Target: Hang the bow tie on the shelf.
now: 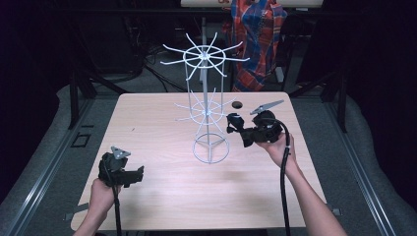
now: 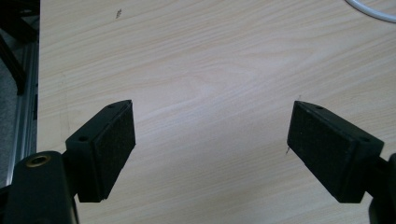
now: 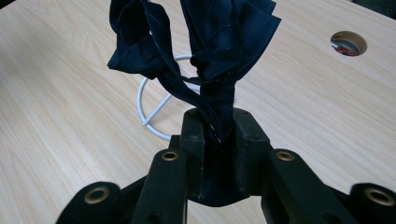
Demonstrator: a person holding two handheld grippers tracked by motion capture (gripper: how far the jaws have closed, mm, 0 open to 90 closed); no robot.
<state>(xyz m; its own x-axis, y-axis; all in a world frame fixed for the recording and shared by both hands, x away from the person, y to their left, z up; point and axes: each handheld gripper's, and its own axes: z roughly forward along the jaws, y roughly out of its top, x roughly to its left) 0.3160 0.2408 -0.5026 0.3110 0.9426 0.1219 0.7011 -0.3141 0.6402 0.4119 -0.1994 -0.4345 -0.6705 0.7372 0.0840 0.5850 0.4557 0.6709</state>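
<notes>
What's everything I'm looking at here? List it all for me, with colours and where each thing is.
wire rack: one, white, two tiers of prongs, standing mid-table
dark cloth: one, navy, bunched, clamped in the right gripper beside the rack
table: one, light wood, round hole near far edge
plaid bag: one, red and blue, behind the table
left gripper: one, black, jaws wide apart, over near-left table
right gripper: one, black, closed on the cloth

High view overlooks the table (image 1: pixel 162 196); gripper views sit close above it.
</notes>
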